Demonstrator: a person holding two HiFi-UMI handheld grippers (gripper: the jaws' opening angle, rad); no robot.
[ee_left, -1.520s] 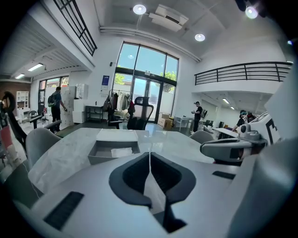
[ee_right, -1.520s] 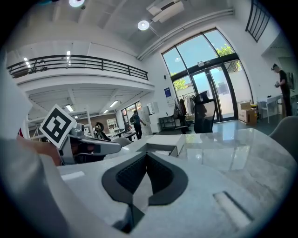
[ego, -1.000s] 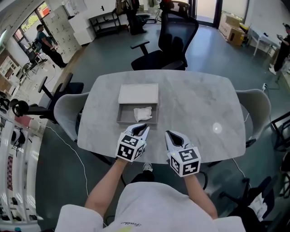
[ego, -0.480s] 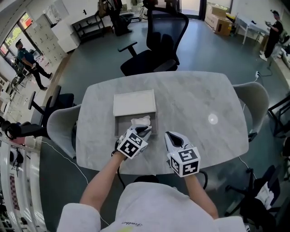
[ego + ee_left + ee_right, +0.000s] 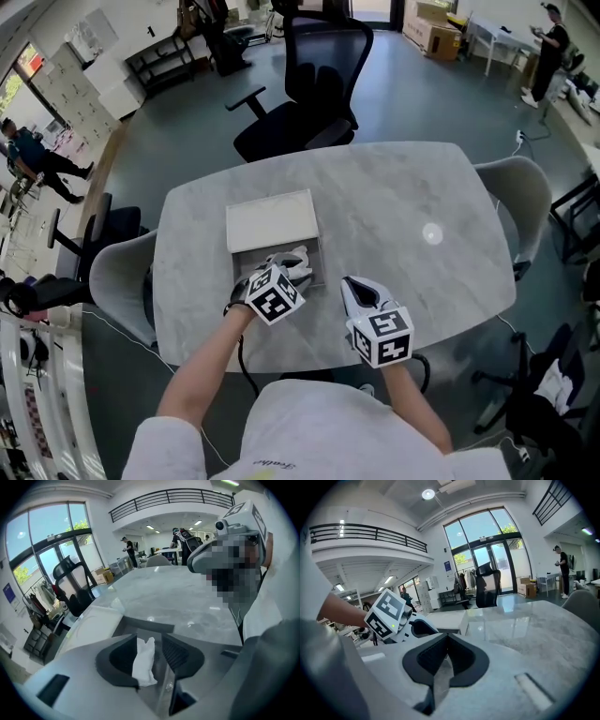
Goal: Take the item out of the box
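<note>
A shallow grey box (image 5: pixel 240 266) lies open on the marble table, its white lid (image 5: pixel 272 221) resting just behind it. Inside is a crumpled white item (image 5: pixel 298 257). My left gripper (image 5: pixel 293 272) reaches into the box. In the left gripper view its jaws are opening, and the white item (image 5: pixel 143 660) stands upright between them, against the left pad with a gap on the right. The box's far wall (image 5: pixel 140 624) shows beyond. My right gripper (image 5: pixel 352 284) hovers near the table's front edge, right of the box. Its jaws (image 5: pixel 446 638) meet with nothing between them.
The table top (image 5: pixel 412 216) is pale marble with rounded corners. Grey chairs (image 5: pixel 112 272) stand at its left and right sides, and a black office chair (image 5: pixel 314 84) at the far side. People stand far off in the room.
My left gripper has moved forward from the table's front edge into the box, over the white item. The right gripper has stayed where it was.
</note>
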